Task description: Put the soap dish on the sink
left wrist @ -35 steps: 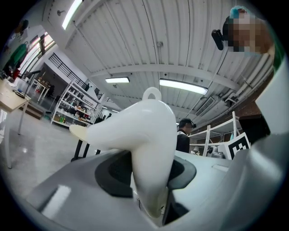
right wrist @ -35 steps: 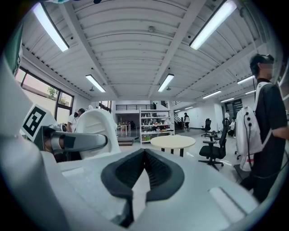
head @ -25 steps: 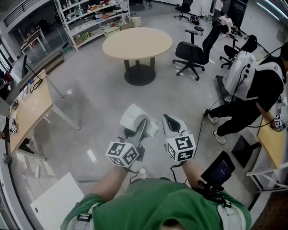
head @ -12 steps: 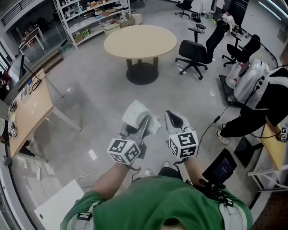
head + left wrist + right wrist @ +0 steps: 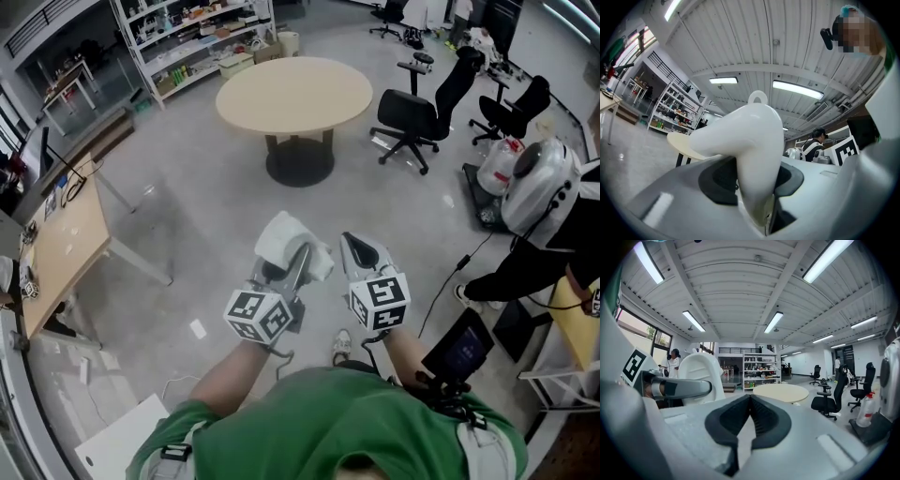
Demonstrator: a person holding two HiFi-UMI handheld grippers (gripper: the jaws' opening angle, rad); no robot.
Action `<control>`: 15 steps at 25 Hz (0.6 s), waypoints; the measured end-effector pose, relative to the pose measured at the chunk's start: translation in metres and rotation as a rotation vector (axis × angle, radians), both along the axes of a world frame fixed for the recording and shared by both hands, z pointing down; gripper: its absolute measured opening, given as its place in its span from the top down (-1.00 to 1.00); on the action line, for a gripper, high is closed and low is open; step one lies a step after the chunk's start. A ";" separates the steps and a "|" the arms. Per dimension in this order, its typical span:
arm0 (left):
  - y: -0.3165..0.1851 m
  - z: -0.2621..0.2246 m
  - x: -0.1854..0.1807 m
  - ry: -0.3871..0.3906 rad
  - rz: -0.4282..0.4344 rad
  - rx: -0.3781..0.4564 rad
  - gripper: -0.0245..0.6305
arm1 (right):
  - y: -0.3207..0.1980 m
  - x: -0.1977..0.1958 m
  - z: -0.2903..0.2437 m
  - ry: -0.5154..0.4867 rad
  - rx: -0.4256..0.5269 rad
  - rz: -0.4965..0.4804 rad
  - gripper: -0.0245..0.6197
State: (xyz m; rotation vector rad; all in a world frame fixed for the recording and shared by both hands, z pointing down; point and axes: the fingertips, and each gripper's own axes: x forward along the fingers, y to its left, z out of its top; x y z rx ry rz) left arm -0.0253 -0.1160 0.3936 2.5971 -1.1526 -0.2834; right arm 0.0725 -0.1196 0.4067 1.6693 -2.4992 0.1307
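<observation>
**A:** Left gripper point(image 5: 757, 185) — state?

**B:** Jaws partly closed, with the pads pressing both sides of the white soap dish point(image 5: 745, 136). The dish stands up out of the grip at lower centre of the left gripper view. Right gripper point(image 5: 750, 418): pads together, nothing between them.

**A:** Change over the last second?

**B:** Both grippers keep their spot at lower centre of the head view, and the dish stays clamped. The room slides past them: the round table point(image 5: 293, 94) at top centre shifts a little, and the person in black point(image 5: 525, 272) drifts toward the right edge.

**A:** Meaning?

**B:** Judged a carry — the dish is in transit. No sink shows in any view, so placing looks some way off.
</observation>
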 end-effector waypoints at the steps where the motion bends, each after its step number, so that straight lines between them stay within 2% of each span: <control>1: -0.008 0.000 0.003 -0.004 -0.003 0.002 0.47 | -0.008 0.003 0.000 -0.003 0.002 -0.002 0.91; 15: -0.104 -0.001 0.065 -0.025 -0.072 0.014 0.47 | -0.107 0.066 0.002 -0.027 0.013 -0.054 0.92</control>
